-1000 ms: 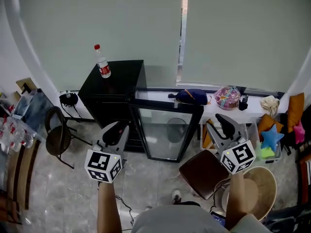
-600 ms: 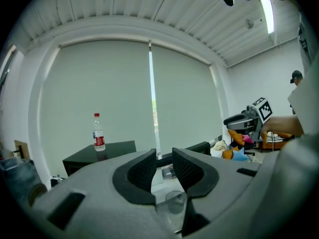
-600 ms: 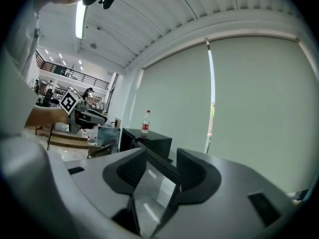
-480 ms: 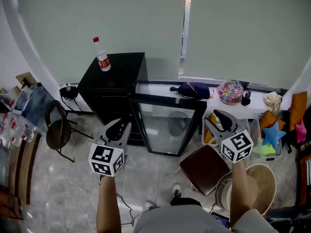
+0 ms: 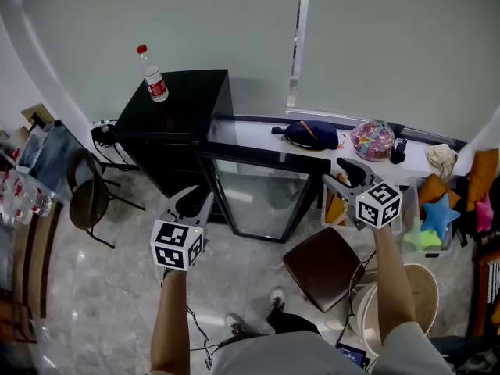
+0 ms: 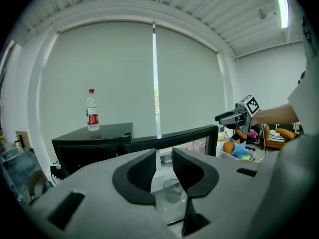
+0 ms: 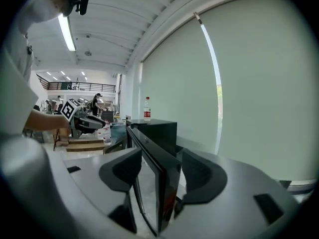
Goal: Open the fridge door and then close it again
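Observation:
The black mini fridge stands by the wall, and its glass door is swung out toward me. My right gripper is at the door's free right edge. In the right gripper view that edge stands between the jaws of the right gripper, which are opening, and the pads stand just off it. My left gripper hangs low in front of the fridge's left side. Its jaws are a little apart with nothing between them in the left gripper view, facing the door.
A water bottle stands on the fridge top. A brown stool is just right of the door, with a round basket and toys beyond. The windowsill holds a dark bag. A folding chair is at left.
Both grippers have sunk. The right one moved left and forward to the door's free edge and its jaws widened. The left one's jaws kept the same gap.

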A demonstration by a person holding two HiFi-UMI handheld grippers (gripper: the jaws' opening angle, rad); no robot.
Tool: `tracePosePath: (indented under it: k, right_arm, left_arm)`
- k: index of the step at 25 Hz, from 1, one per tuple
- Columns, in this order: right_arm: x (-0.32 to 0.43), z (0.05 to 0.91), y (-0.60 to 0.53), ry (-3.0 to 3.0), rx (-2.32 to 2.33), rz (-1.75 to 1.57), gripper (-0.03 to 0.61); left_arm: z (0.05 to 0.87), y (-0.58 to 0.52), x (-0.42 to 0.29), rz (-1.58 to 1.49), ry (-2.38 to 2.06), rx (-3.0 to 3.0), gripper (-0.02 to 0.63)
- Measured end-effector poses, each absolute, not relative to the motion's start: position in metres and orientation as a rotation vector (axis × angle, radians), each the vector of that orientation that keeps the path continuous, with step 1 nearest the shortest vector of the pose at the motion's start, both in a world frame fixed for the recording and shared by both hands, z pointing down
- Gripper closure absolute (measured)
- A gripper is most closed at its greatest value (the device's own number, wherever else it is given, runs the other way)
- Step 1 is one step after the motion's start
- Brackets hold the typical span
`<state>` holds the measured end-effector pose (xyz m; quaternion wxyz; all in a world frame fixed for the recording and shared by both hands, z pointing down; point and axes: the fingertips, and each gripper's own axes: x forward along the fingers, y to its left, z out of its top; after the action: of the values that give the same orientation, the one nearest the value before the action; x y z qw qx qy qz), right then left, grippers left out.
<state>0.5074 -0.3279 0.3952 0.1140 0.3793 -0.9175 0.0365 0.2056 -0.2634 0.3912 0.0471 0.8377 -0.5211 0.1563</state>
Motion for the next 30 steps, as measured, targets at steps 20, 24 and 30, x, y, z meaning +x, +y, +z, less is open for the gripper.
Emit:
tracePosePath:
  k: [20,24,30]
  right_arm:
    - [0.489,0.443,-0.352,-2.781,0.802,0.231,0.319]
    - [0.488,0.444,-0.345,-2.755,0.805,0.241,0.327]
    - [0.482,0.445,-0.323,-2.720,0.847,0.257,0.334]
  left_arm:
    - [0.439,-0.244,0.232,0.489,-1.577,2.464,0.517]
    - [0.444,-0.237,0.232,0.458,-1.537,2.473,0.517]
    - [0.444,-0.218,0.222,0.431,-1.484,2.508,0.517]
